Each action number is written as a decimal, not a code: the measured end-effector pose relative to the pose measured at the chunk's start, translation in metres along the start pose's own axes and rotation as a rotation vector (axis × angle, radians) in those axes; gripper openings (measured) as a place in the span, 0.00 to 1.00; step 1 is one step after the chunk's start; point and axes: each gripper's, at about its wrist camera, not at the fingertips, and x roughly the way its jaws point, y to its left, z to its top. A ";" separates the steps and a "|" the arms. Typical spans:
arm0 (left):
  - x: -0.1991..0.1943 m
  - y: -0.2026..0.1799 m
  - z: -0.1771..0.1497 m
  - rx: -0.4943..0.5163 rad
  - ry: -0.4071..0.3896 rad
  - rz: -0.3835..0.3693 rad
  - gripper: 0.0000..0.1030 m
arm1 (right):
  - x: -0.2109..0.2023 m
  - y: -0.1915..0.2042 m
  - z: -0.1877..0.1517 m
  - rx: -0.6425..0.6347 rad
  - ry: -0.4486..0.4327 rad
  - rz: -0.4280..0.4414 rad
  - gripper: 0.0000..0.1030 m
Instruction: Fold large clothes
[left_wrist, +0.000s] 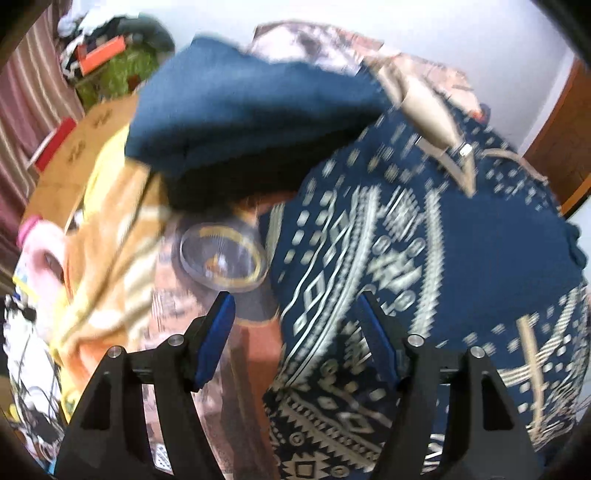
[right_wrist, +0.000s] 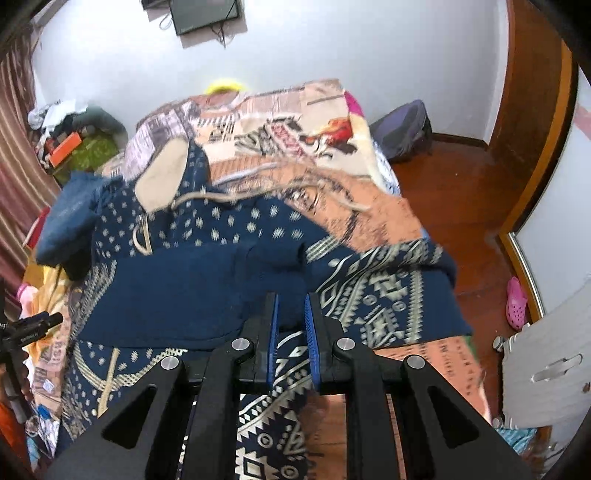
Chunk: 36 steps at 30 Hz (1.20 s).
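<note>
A navy hooded sweater (left_wrist: 461, 240) with cream patterns lies spread over a bed (right_wrist: 369, 206) with an orange printed blanket. Its plain blue sleeve (left_wrist: 240, 110) is raised and blurred at the upper left. The beige-lined hood (right_wrist: 162, 177) lies toward the far end. My left gripper (left_wrist: 295, 302) hangs open above the sweater's left edge, with nothing between its blue pads. My right gripper (right_wrist: 291, 314) is shut on a fold of the sweater (right_wrist: 207, 280) near its lower hem.
A clear round lid (left_wrist: 223, 254) rests on the blanket by the sweater's left edge. A clutter pile (right_wrist: 74, 140) sits at the far left and a dark backpack (right_wrist: 402, 129) on the wooden floor at right. A pink shoe (right_wrist: 515, 302) lies near the door frame.
</note>
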 end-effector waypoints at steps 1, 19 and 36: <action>-0.009 -0.005 0.006 0.010 -0.023 -0.008 0.65 | -0.005 -0.004 0.002 0.008 -0.011 -0.003 0.14; -0.035 -0.122 0.057 0.185 -0.149 -0.175 0.71 | -0.003 -0.111 -0.013 0.338 0.000 -0.060 0.70; 0.005 -0.151 0.043 0.248 -0.061 -0.160 0.71 | 0.086 -0.165 -0.036 0.623 0.178 0.044 0.72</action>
